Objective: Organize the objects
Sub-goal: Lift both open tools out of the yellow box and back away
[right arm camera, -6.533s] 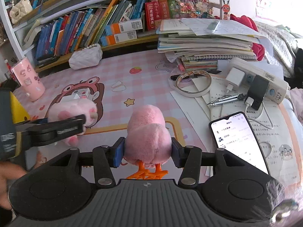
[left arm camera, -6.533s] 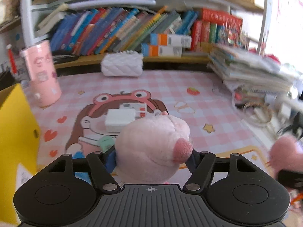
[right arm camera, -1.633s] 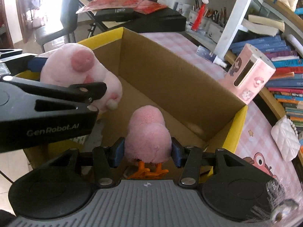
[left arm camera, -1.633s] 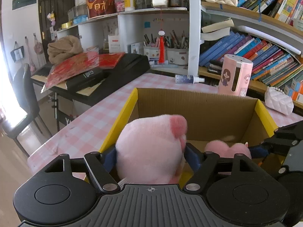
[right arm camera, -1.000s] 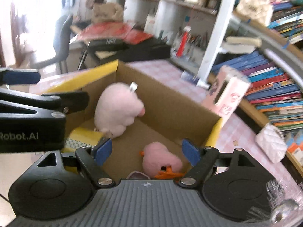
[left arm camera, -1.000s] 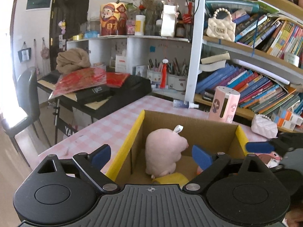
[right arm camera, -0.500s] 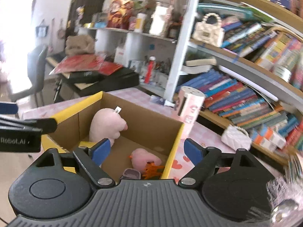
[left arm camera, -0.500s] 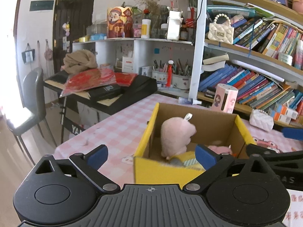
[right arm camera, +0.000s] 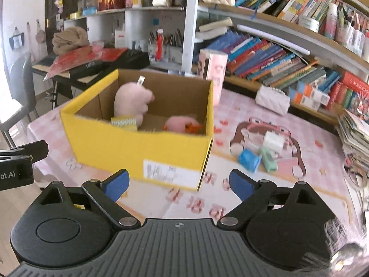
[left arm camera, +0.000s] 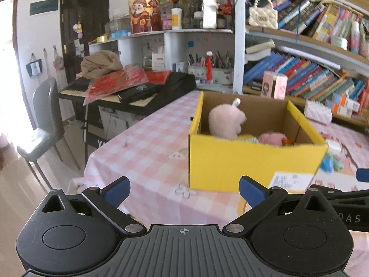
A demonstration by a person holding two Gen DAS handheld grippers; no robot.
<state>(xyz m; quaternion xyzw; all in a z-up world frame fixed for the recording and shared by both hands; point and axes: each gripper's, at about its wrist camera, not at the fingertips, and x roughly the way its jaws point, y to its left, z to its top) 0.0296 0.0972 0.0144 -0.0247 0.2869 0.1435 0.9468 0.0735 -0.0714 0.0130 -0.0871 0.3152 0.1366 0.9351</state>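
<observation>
A cluttered study, this: a table [right arm camera: 322,136] under a pink checked cloth, book-crammed shelves behind it and a keyboard piled with red wrappers off to one side. Nearest to me are the two tools, both clear of the box. The left tool [left arm camera: 183,190] is spread wide with nothing between its blue pads; the right tool [right arm camera: 178,183] has its jaws opening too, and they are likewise empty. Just beyond them stands the yellow cardboard box [right arm camera: 129,145], its flaps open, and inside it the big pink plush [right arm camera: 131,102] sits upright against the far wall with the smaller pink plush with orange feet [right arm camera: 181,123] lying beside it on the floor of the box. To the right of the box, on the cartoon print of the cloth, small loose things wait: a blue item [right arm camera: 249,159], a mint-green one [right arm camera: 268,159] just beside it, and a white box [right arm camera: 274,139] a little farther on. Farther off are a pink canister [right arm camera: 213,68] behind the box and a white quilted pouch [right arm camera: 272,100] near the shelf. I'd judge the next fetch is among those small pieces; best swing the right tool over, keep it wide, and settle squarely over one piece without nudging its neighbour.
</observation>
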